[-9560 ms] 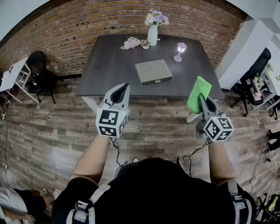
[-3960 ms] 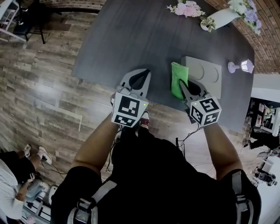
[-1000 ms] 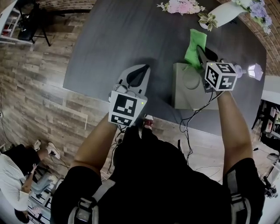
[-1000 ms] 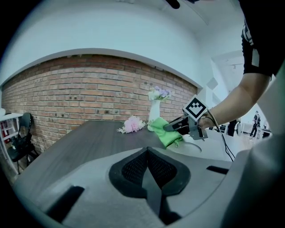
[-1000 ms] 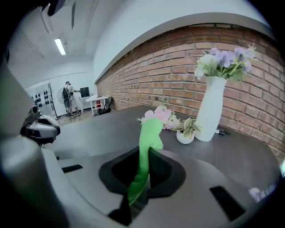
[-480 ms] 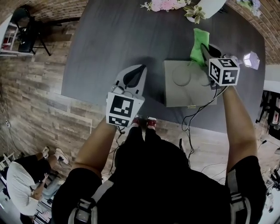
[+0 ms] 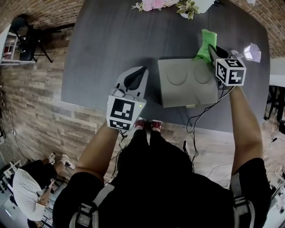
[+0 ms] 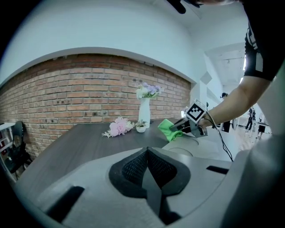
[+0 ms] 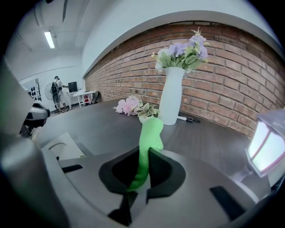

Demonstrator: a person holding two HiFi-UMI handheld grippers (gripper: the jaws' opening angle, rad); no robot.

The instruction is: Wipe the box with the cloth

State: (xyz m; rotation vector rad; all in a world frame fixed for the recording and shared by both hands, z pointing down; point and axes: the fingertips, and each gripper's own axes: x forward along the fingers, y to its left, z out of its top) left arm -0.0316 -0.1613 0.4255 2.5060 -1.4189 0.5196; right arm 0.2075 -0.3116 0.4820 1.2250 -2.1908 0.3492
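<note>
A flat grey box (image 7: 185, 91) with two round dents lies on the dark table (image 7: 111, 44). My right gripper (image 7: 213, 50) is at the box's far right corner, shut on a green cloth (image 7: 206, 43) that hangs over that corner. In the right gripper view the cloth (image 9: 150, 133) stands up from between the shut jaws (image 9: 143, 156). My left gripper (image 7: 137, 75) hovers over the table just left of the box, shut and holding nothing. From the left gripper view (image 8: 147, 165) I see the cloth (image 8: 168, 130) and the box top (image 8: 189, 148).
A white vase (image 9: 171, 100) with flowers, a pink bouquet (image 7: 153, 4) and a small lamp (image 7: 251, 52) stand at the table's far side. Two pens (image 9: 189, 119) lie by the vase. Cables hang from the near edge. A person (image 7: 26, 191) sits on the floor at lower left.
My right gripper has carried the cloth along the box's far edge toward its right corner. The left gripper stays shut beside the box.
</note>
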